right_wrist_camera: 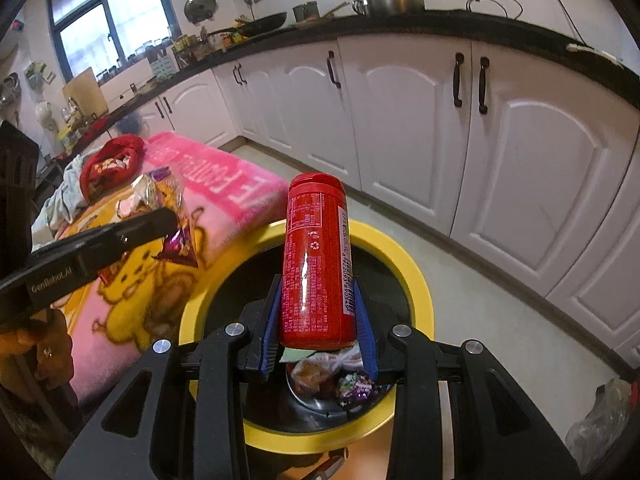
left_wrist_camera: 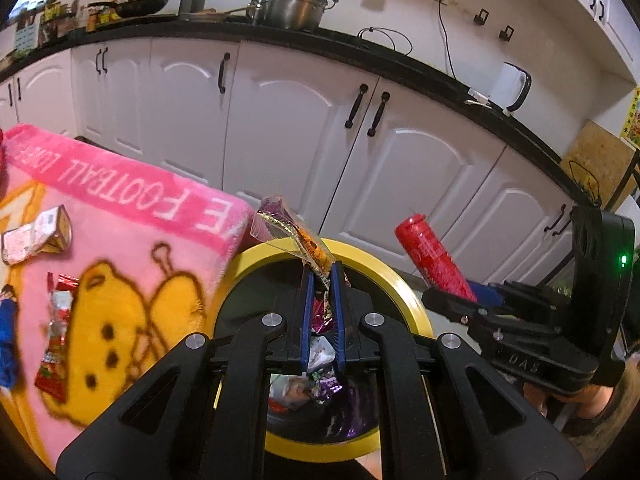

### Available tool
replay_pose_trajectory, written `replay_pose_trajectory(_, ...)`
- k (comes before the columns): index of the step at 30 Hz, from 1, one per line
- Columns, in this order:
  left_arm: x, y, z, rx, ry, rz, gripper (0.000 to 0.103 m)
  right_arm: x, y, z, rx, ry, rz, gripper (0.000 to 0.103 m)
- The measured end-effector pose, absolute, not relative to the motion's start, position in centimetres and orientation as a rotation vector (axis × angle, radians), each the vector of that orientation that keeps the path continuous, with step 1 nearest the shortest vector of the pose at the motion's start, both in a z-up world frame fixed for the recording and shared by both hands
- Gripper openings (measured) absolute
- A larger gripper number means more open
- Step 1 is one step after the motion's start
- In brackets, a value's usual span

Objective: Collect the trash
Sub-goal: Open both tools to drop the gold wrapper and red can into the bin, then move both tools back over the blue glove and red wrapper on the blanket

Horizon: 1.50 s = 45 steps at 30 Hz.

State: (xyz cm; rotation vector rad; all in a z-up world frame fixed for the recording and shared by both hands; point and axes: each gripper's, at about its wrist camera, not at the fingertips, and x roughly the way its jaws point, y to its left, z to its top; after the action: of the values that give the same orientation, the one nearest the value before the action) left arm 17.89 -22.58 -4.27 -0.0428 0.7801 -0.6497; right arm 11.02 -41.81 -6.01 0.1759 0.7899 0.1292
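Observation:
My left gripper is shut on a clear purple-and-orange snack wrapper and holds it above the yellow-rimmed trash bin. My right gripper is shut on a red cylindrical can, also above the bin, which holds several wrappers. The can shows in the left wrist view, the wrapper in the right wrist view. On the pink blanket lie a small carton and a red wrapper.
White cabinets under a black counter run behind the bin. A red bag with items sits at the blanket's far end. A blue item lies at the left edge. A clear plastic bag lies on the floor at right.

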Motion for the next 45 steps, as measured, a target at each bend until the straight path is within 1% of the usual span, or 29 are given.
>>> replay_pose_trajectory(18, 19.7, -22.9, -7.0, -0.077, 0.865, -0.645, 0.008, 11.7, -41.2, -8.5, 0.206, 0.857, 0.141, 0.032)
replay_pose_trajectory(20, 19.9, -22.8, -7.1, -0.081, 0.869, -0.638, 0.018, 11.8, -41.4, -8.7, 0.219, 0.858, 0.133, 0.032)
replay_pose_trajectory(22, 19.9, -22.6, -7.2, -0.086, 0.868, -0.626, 0.036, 11.8, -41.7, -8.7, 0.222, 0.859, 0.119, 0.033)
replay_pose_trajectory(24, 20.0, -22.3, -7.2, -0.098, 0.875, -0.622, 0.038, 11.8, -42.2, -8.6, 0.236, 0.854, 0.106, 0.034)
replay_pose_trajectory(26, 20.0, -22.0, -7.1, -0.096, 0.871, -0.608, 0.045, 11.8, -42.8, -8.5, 0.254, 0.847, 0.091, 0.035)
replay_pose_trajectory(29, 19.6, -21.3, -6.8, -0.103, 0.864, -0.589, 0.051, 11.8, -43.4, -8.1, 0.258, 0.833, 0.074, 0.036)
replay_pose_trajectory(31, 19.4, -20.8, -6.6, -0.104, 0.855, -0.573, 0.06, 11.6, -43.5, -7.7, 0.259, 0.82, 0.065, 0.04)
replay_pose_trajectory(32, 19.2, -20.5, -6.4, -0.103, 0.848, -0.565, 0.062, 11.5, -43.5, -7.4, 0.255, 0.81, 0.062, 0.041)
replay_pose_trajectory(34, 18.8, -20.0, -6.1, -0.101, 0.836, -0.551, 0.072, 11.5, -43.4, -6.9, 0.246, 0.794, 0.057, 0.042)
replay_pose_trajectory(36, 18.4, -19.4, -5.7, -0.107, 0.827, -0.534, 0.078, 11.3, -43.2, -6.4, 0.239, 0.777, 0.057, 0.049)
replay_pose_trajectory(39, 17.9, -18.3, -5.1, -0.114, 0.806, -0.516, 0.089, 11.0, -42.7, -5.5, 0.218, 0.753, 0.061, 0.053)
replay_pose_trajectory(41, 17.7, -17.7, -4.6, -0.123, 0.796, -0.508, 0.092, 10.9, -42.3, -5.0, 0.206, 0.743, 0.066, 0.054)
replay_pose_trajectory(45, 16.8, -15.9, -3.7, -0.138, 0.758, -0.473, 0.092, 10.6, -41.3, -4.2, 0.184, 0.723, 0.075, 0.059)
